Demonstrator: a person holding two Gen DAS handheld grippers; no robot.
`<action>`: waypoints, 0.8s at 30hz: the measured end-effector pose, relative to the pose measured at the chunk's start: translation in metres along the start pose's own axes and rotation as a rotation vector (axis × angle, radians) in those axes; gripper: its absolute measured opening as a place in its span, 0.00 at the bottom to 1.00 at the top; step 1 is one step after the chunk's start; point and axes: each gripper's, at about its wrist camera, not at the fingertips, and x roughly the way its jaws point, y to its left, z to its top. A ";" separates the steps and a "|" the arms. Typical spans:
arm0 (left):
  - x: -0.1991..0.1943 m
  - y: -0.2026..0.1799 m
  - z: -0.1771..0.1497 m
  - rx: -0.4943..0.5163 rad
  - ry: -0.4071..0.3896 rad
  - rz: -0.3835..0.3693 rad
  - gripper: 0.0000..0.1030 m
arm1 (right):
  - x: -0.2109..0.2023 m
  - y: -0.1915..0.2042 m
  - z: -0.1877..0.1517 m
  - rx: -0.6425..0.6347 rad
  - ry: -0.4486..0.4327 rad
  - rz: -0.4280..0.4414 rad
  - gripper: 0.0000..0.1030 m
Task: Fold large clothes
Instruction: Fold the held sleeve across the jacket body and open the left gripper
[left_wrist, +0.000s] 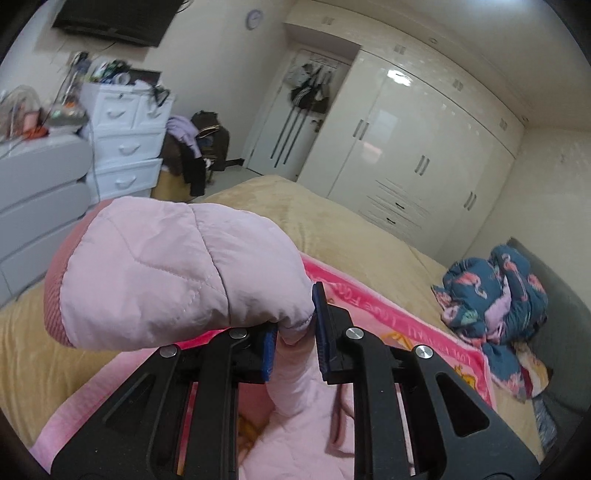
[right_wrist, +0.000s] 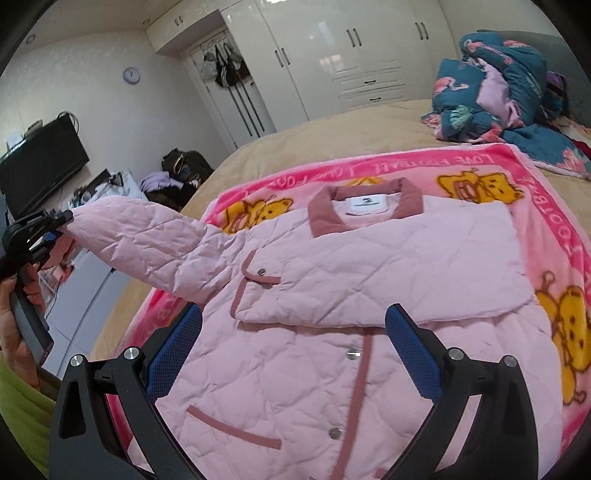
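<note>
Pink quilted jacket (right_wrist: 332, 295) is lying front-up on a pink cartoon-bear blanket (right_wrist: 535, 236) spread over a tan bed (right_wrist: 280, 155), collar toward the far side. One sleeve is already folded across the chest; the other sleeve (right_wrist: 140, 240) is stretched out sideways and lifted off the bed. The left gripper (left_wrist: 295, 332) has that sleeve pinched near the cuff, blue pads closed tight on the fabric, so the cuff end puffs up in front of its camera. In the right wrist view you can see a hand (right_wrist: 18, 314) wrapped around that gripper's handle at the far left edge, with a green sleeve (right_wrist: 22, 406) below it. The right gripper (right_wrist: 293, 354) hovers over the lower front of the jacket with its two blue fingers spread wide and nothing between them. Count-wise: one jacket, three snap buttons visible down the front plus one on the folded cuff, one crumpled flamingo-print quilt (right_wrist: 498, 81) near the headboard. Nothing is really in a container, though a white drawer unit (left_wrist: 125, 144) by the wall has clutter piled on top.
</note>
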 end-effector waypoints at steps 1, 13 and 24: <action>-0.002 -0.010 -0.002 0.020 0.004 -0.005 0.10 | -0.005 -0.005 -0.001 0.006 -0.007 0.000 0.96; -0.003 -0.105 -0.035 0.221 0.042 -0.053 0.10 | -0.047 -0.079 -0.011 0.137 -0.057 0.009 0.96; 0.007 -0.202 -0.111 0.470 0.136 -0.164 0.10 | -0.072 -0.138 -0.023 0.268 -0.094 -0.004 0.96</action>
